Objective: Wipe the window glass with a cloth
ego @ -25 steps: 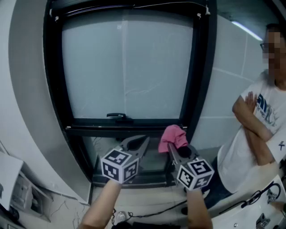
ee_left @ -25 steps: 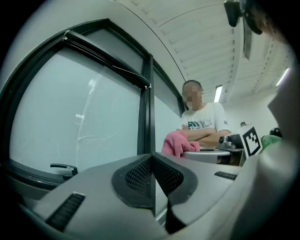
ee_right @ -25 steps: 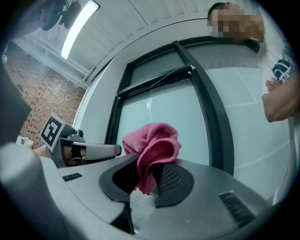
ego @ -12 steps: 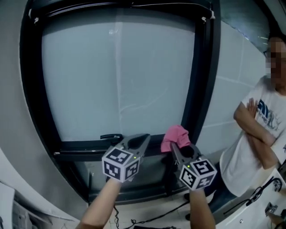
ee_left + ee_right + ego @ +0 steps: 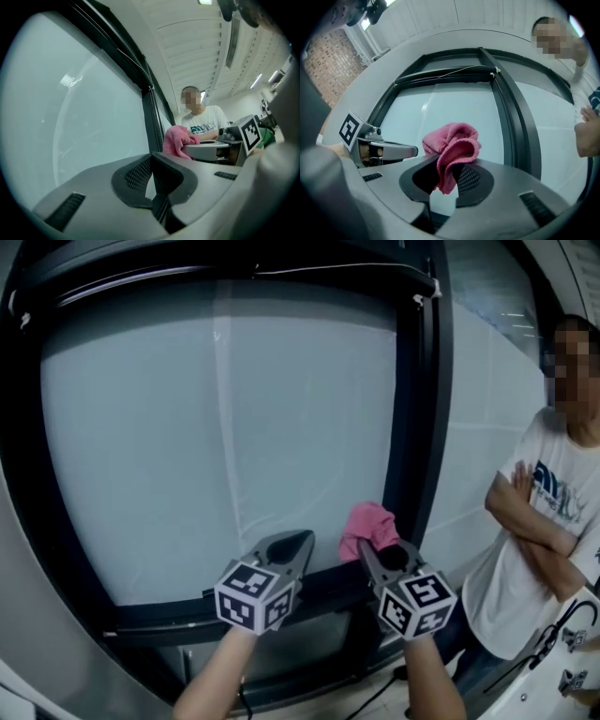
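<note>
The window glass (image 5: 216,446) fills most of the view ahead, set in a dark frame (image 5: 417,427). Low down, the right gripper (image 5: 370,554) has its jaws clamped on a bunched pink cloth (image 5: 367,526). The cloth sits before the pane's lower right corner, just beside the frame's right upright; whether it touches the glass I can't tell. Nearly all the pane lies up and left of it. The left gripper (image 5: 298,542), jaws closed on nothing, hovers just left of the cloth.

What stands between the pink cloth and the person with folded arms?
The window frame's black right upright and a pale panel, seen in the head view between pink cloth and person.
</note>
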Tool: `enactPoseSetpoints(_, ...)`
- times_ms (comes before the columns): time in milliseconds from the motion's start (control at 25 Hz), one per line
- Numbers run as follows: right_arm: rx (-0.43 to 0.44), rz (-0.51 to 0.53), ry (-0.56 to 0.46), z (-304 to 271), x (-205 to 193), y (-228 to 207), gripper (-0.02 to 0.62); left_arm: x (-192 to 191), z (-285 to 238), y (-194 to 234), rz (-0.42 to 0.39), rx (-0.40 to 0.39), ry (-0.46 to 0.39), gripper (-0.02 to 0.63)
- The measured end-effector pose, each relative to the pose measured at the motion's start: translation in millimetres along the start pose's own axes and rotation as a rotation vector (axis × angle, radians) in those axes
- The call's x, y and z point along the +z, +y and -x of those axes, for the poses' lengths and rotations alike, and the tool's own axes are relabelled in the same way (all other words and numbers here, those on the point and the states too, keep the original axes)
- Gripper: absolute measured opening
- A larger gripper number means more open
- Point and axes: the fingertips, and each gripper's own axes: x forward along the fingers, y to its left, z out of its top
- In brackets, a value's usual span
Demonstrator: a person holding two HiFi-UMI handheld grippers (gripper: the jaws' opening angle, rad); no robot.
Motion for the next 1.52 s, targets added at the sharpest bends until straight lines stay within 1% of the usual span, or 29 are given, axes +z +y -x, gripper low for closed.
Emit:
enactPoseSetpoints(160, -0.033, 0.029, -0.055, -25.2, 31.1, -34.2, 0.069, 24.9, -28.0, 11.5, -0.04, 0.008, -0.026, 0.006)
enactPoseSetpoints(400, -0.081, 0.084, -0.146, -65.1, 91.6, -95.8, 0.069, 73.2, -75.0, 29.0, -0.084, 0.077, -0.079, 0.006)
enactPoseSetpoints(640, -0.132, 0.085, -0.243, -101.4, 165.6, -147.3, 0.069, 128.4, -108.8, 46.8, -0.12, 0.125, -0.119, 0.006)
enactPoseSetpoints(720, -0.151, 0.082, -0.276, -112.4, 190.4, -157.6, 0.069, 149.7, -114.1, 53.8, -0.142, 0.142, -0.134, 0.006)
enactPoseSetpoints(840, -0.177, 0.078, -0.3, -128.8, 226.5, -171.2, 0.068, 179.3, -118.8, 60.8, -0.167, 0.156, -0.156, 0.006)
enactPoseSetpoints(960, -0.21, 0.053, -0.324, -140.9, 265.1, -184.8, 0.069, 201.3, -123.6, 66.0, -0.18, 0.163, -0.169, 0.006)
enactPoseSetpoints(1120, -0.269, 0.06, -0.318, -158.6, 303.6, -200.2, 0.069, 220.5, -126.2, 71.4, -0.195, 0.175, -0.179, 0.006)
enactPoseSetpoints(1280, -0.327, 0.043, -0.279, -172.1, 323.5, -217.5, 0.067, 234.5, -124.6, 80.3, -0.199, 0.199, -0.179, 0.006)
enactPoseSetpoints(1440, -0.316, 0.057, -0.236, -188.7, 327.1, -215.2, 0.067, 242.5, -120.7, 89.2, -0.2, 0.228, -0.177, 0.006)
enactPoseSetpoints(1520, -0.296, 0.066, -0.219, -198.4, 328.3, -210.3, 0.066, 241.7, -118.4, 91.9, -0.205, 0.242, -0.172, 0.006)
